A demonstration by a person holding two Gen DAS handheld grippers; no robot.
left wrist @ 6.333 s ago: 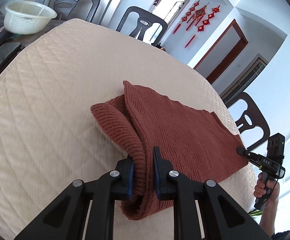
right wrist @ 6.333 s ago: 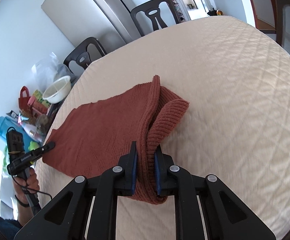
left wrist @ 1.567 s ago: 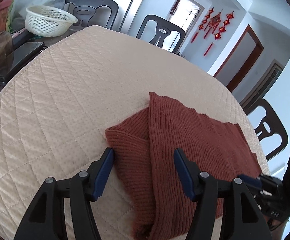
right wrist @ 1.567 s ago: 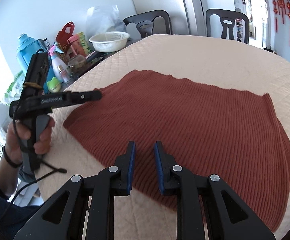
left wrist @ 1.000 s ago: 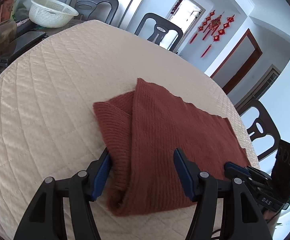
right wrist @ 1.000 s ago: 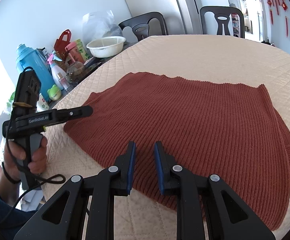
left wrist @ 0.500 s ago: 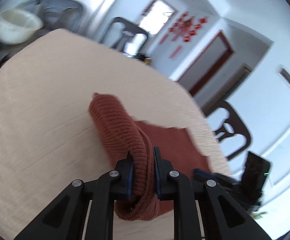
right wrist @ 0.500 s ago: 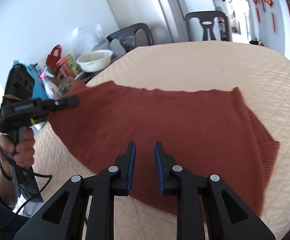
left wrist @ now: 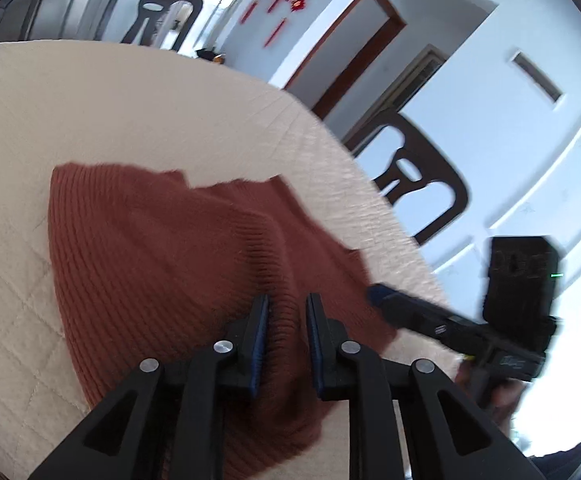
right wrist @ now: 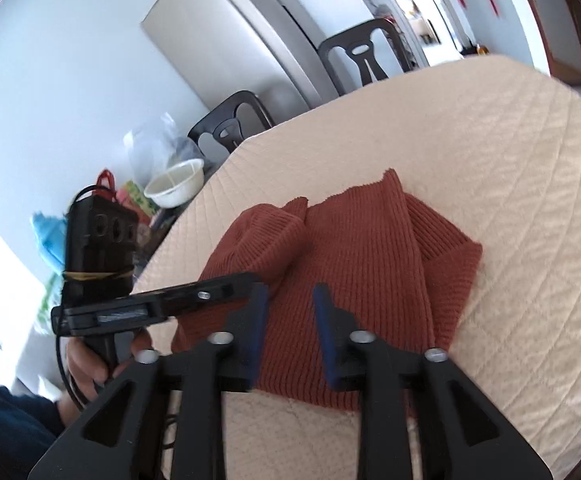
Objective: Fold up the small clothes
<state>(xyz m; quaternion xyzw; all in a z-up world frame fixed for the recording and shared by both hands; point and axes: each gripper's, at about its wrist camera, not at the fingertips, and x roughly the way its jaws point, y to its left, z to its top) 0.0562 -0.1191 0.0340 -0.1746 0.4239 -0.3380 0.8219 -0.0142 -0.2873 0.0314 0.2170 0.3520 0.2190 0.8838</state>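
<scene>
On the left, a white basket (right wrist: 176, 182) sits among clutter past the edge of the desk (left wrist: 90, 100), which is covered in a cream quilted cloth. Near it, in the right wrist view, a hand (right wrist: 90, 364) grips the handle of the left tool (left wrist: 288, 340), which reaches in sideways over the left part of the rust knit garment (left wrist: 150, 248). That tool's jaws have just been opening a little, but they stand close together. A raised ridge of the knit fills the gap and both pads press on it. The garment lies on the near part of the desk. Its left side is bunched up towards the left tool and its right side is folded over on itself. The right tool (right wrist: 288, 304) hovers over the garment's near edge. Its jaws have just been opening and stand apart, with nothing between the pads. A dark chair (left wrist: 418, 184) stands beyond the desk's right edge
</scene>
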